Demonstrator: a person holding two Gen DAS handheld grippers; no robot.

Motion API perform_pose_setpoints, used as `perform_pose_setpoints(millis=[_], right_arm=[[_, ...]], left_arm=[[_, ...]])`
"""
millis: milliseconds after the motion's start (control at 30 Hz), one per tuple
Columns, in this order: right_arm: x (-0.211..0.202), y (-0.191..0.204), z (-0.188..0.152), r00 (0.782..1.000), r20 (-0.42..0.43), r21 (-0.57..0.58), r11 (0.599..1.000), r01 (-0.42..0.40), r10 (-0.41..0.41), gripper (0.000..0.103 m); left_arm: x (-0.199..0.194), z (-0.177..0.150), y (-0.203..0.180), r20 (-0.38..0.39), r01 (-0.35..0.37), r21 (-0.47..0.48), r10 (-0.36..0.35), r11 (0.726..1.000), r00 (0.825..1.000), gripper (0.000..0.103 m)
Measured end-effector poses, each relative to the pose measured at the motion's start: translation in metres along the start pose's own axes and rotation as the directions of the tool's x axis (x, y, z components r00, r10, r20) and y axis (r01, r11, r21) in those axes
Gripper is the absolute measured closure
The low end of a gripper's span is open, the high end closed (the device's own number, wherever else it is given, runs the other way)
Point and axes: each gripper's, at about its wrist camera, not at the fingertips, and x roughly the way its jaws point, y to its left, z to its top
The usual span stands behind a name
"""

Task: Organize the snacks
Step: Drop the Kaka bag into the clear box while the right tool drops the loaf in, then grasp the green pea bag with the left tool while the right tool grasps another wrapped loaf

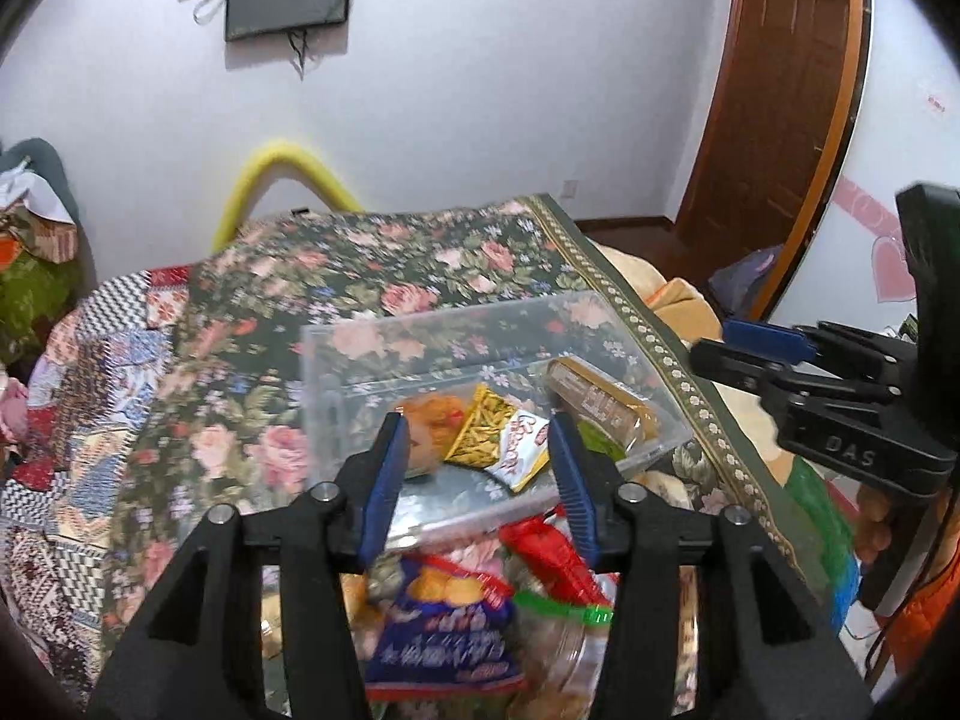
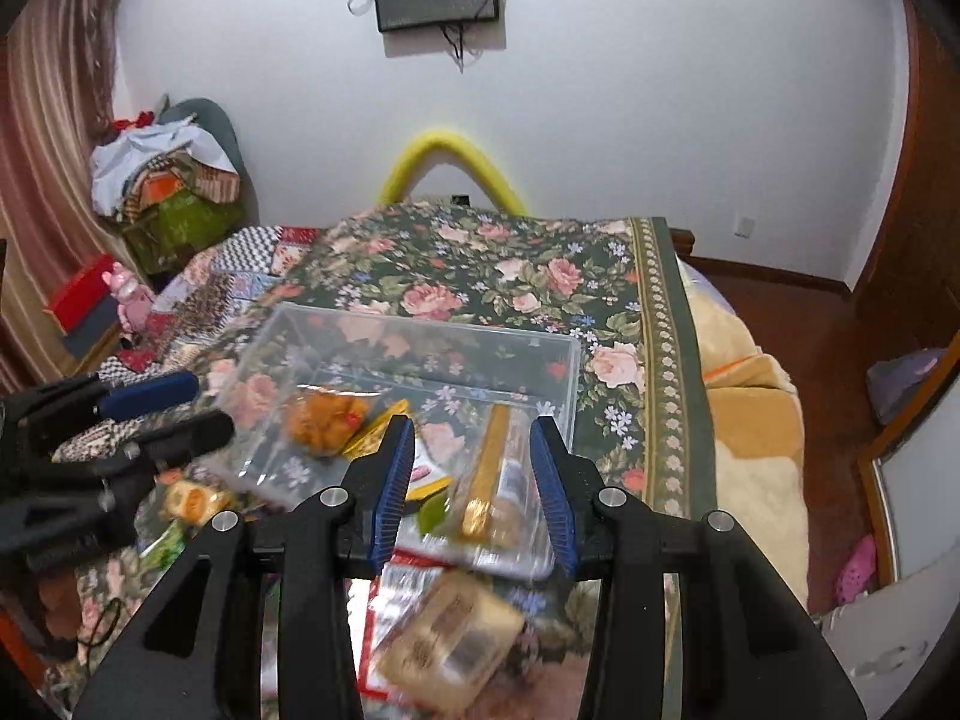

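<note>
- Loose snack packs (image 1: pixel 444 618) lie nearest, just outside clear bin (image 1: pixel 336 360).
- Left gripper (image 1: pixel 477 480) and right gripper (image 2: pixel 471 480) both spread, empty.
- We drop onto one pack, pinch its middle, lift over the rim.

both wrists: above, near | forward-down | share clear bin (image 1: pixel 492 360)

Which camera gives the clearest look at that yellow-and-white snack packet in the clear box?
The left wrist view: the yellow-and-white packet lies sharp between the open fingers, inside the clear box. In the right wrist view a finger covers most of it, leaving yellow edges.
</note>
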Motion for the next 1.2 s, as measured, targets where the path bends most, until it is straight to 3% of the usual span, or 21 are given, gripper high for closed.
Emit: perform_pose_setpoints(millis=[167, 467, 967, 1100, 1200], right_arm=[[-0.020, 0.004, -0.017, 1.000, 0.004, 0.008, 1.000, -0.008, 0.008, 0.058], [-0.035, 0.011, -0.062, 1.000, -0.024, 0.024, 1.000, 0.019, -0.018, 0.038], [-0.006, 0.012, -0.126, 0.981, -0.189, 0.061, 0.997, 0.052, -0.039, 0.037], [0.010, 0.008, -0.137, 0.971, -0.234, 0.083, 0.994, 0.076, -0.055, 0.037], [0.020, 0.002, -0.138, 0.965, -0.261, 0.131, 0.990, 0.057, -0.021, 0.037]], left_arm=[[-0.033, -0.018, 0.012, 0.016, -0.030, 0.002, 0.030, 1.000, 0.999, 0.039], [-0.054, -0.068, 0.042, -0.048, -0.084, -0.037, 0.082, 0.996, 0.995, 0.033], [-0.021, -0.144, 0.080, -0.235, -0.076, -0.154, 0.038, 0.985, 0.971, 0.030], [-0.003, -0.155, 0.076, -0.273, -0.065, -0.130, 0.027, 0.989, 0.962, 0.030], [0.011, -0.161, 0.077, -0.301, -0.078, -0.113, 0.041, 0.991, 0.953, 0.030]])
